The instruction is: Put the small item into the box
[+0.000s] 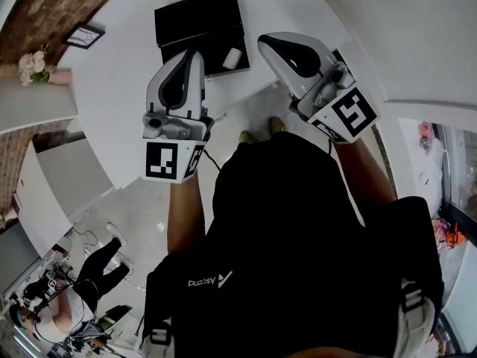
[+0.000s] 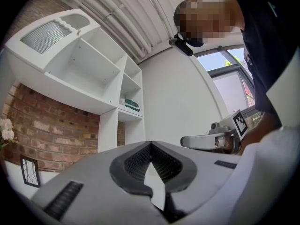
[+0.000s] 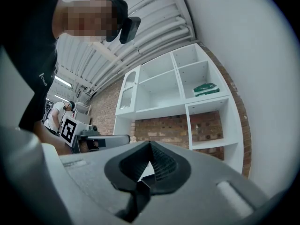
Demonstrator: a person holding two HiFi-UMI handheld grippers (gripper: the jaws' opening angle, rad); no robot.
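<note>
Shelves (image 2: 84, 64) are all my gripper views offer beyond the left tongs (image 2: 151, 143) and right tongs (image 3: 150, 143), both clenched and empty. Only the head view shows the small item (image 1: 232, 57) in the black box (image 1: 197, 17) on the tabletop (image 1: 112, 95), just ahead of both.

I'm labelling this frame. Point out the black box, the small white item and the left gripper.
black box (image 1: 195, 15), head view, its flat dark surface.
small white item (image 1: 232, 57), head view, its middle.
left gripper (image 2: 150, 143), left gripper view, where its closed fingers meet.
</note>
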